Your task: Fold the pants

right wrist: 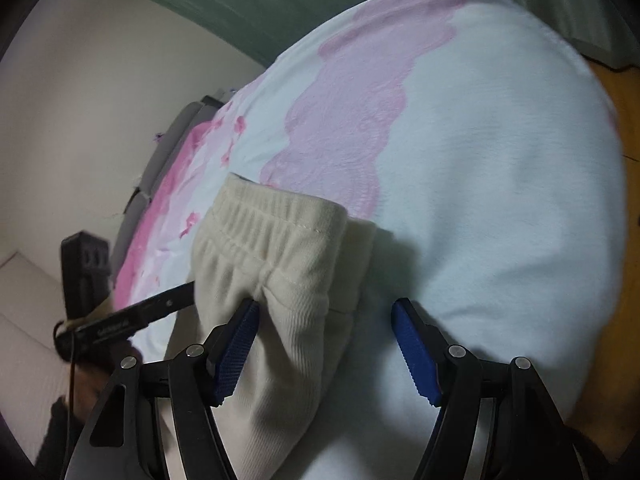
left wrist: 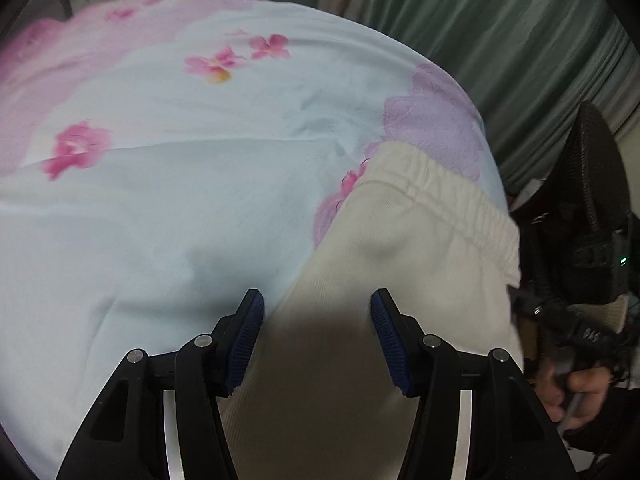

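Cream ribbed pants (left wrist: 400,248) lie on the bed, the elastic waistband (left wrist: 452,204) at their far end. My left gripper (left wrist: 316,320) hovers over the pants with its blue pads wide apart, open, the cloth lying beneath and not pinched. In the right wrist view the pants (right wrist: 280,248) look bunched at the waistband (right wrist: 264,216). My right gripper (right wrist: 324,320) is open. Its left pad (right wrist: 236,344) rests against the cloth and its right pad (right wrist: 416,352) stands apart over the sheet. The left gripper's black finger (right wrist: 152,308) reaches toward the pants' left edge.
The bed sheet (left wrist: 180,200) is pale blue with pink flowers and a lilac lace band (right wrist: 344,120). Green curtains (left wrist: 520,40) hang behind. A black mesh chair (left wrist: 596,168) stands at the bed's right. A hand (left wrist: 580,396) holds the other gripper there. Wooden floor (right wrist: 628,240) shows past the edge.
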### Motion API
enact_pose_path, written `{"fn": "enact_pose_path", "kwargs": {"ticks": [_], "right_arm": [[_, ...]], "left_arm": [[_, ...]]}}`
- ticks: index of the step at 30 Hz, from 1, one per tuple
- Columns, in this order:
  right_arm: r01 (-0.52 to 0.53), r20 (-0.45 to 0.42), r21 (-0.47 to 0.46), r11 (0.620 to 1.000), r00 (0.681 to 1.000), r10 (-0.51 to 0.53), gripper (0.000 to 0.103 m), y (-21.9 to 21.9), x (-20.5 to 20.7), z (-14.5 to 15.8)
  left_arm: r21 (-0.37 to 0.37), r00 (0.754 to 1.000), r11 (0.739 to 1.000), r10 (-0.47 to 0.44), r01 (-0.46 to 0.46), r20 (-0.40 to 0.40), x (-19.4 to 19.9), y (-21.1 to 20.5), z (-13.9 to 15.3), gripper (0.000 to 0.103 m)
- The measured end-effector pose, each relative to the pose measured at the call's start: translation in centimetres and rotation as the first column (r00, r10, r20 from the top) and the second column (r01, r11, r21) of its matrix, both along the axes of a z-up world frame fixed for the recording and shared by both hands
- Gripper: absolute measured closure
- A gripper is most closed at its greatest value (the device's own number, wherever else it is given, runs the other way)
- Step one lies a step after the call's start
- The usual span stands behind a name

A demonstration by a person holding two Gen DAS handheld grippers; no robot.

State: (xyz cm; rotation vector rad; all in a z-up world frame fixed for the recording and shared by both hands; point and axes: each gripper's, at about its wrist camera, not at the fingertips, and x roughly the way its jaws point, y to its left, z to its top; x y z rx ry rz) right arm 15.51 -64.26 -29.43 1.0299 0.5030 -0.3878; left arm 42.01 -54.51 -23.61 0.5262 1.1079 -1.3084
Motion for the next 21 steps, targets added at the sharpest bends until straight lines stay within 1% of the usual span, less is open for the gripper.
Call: {"fn": "enact_pose_path", "kwargs": {"ticks": [1,2,3,4,5,6,7,8,10,11,13,14,16,17,18,19,20,21], "right_arm": [[-0.016,0.003,-0.011,1.000,1.000,0.016,0.036,0.0,0.4,-0.1],[-0.032,0.006,-0.018,0.999,0.999,0.033,0.041,-0.1,0.8,-0.2],[-0.055,0.020,-0.021,0.998,0.998,0.055,0.057,-0.3,1.1,-0.4],[-0.075,0.030,-0.018,0.997,0.997,0.075,0.057,-0.5,1.4,-0.5],[-0.082,0.032,-0.015,0.997,0.996,0.082,0.061,-0.6,1.4,-0.6],[-0.089,0.048,-0.016,0.996,0.995,0.090,0.070,-0.8,1.2,-0.7],[-0.092,0.058,-0.014,0.996,0.994,0.093,0.074,-1.0,1.0,-0.6],[-0.089,0.074,-0.009,0.996,0.993,0.089,0.079,-1.1,0.6,-0.6],[-0.078,0.107,-0.008,0.997,0.991,0.078,0.081,-1.3,0.0,-0.1],[-0.073,0.116,-0.029,0.997,0.990,0.076,0.082,-1.2,-0.2,0.5],[-0.062,0.139,-0.099,0.993,0.988,0.075,0.082,-0.5,-0.8,2.5],[-0.050,0.154,-0.119,0.992,0.986,0.069,0.082,-0.4,-1.0,3.4],[-0.031,0.168,-0.144,0.989,0.984,0.055,0.083,-0.6,-1.4,4.5],[-0.023,0.170,-0.157,0.987,0.984,0.050,0.083,-0.8,-1.5,4.8],[-0.025,0.163,-0.161,0.987,0.985,0.051,0.083,-1.1,-1.4,4.8],[-0.036,0.149,-0.146,0.989,0.987,0.058,0.082,-1.4,-1.2,4.3],[-0.056,0.129,-0.109,0.992,0.989,0.070,0.082,-1.8,-0.9,3.4],[-0.071,0.104,-0.068,0.995,0.991,0.078,0.081,-2.1,-0.7,2.2]], "left_arm": [[0.001,1.000,1.000,-0.010,0.010,-0.008,0.1,-0.2,-0.1,0.053],[0.005,1.000,1.000,-0.025,0.025,-0.010,0.1,-0.6,-0.5,0.054],[0.005,0.999,0.999,-0.040,0.040,-0.008,-0.1,-0.7,-0.7,0.061],[0.002,0.999,0.999,-0.053,0.053,-0.012,-0.3,-0.8,-0.8,0.070],[0.000,0.998,0.998,-0.062,0.062,-0.010,-0.4,-1.0,-1.0,0.072],[-0.004,0.997,0.997,-0.075,0.075,0.010,-0.9,-1.0,-1.1,0.078],[-0.005,0.996,0.996,-0.086,0.086,0.017,-1.3,-1.0,-1.0,0.082],[-0.005,0.995,0.996,-0.091,0.091,0.030,-1.5,-1.0,-0.9,0.082],[-0.002,0.993,0.995,-0.097,0.098,0.061,-2.0,-1.5,-0.4,0.086],[0.007,0.991,0.995,-0.103,0.103,0.084,-2.3,-1.8,0.1,0.086],[0.015,0.988,0.994,-0.109,0.108,0.113,-2.4,-2.5,0.9,0.087],[0.015,0.986,0.994,-0.113,0.112,0.122,-2.5,-2.8,1.4,0.087],[-0.004,0.982,0.992,-0.124,0.125,0.142,-2.5,-3.6,2.7,0.088],[-0.028,0.983,0.992,-0.115,0.120,0.144,-2.4,-4.0,3.4,0.088],[-0.043,0.984,0.993,-0.103,0.110,0.148,-2.2,-4.3,3.7,0.090],[-0.047,0.984,0.994,-0.094,0.103,0.154,-2.1,-4.6,3.7,0.094],[-0.045,0.984,0.994,-0.089,0.097,0.156,-2.0,-4.8,3.5,0.097],[-0.031,0.986,0.996,-0.082,0.087,0.143,-1.7,-5.1,2.8,0.097]]}}
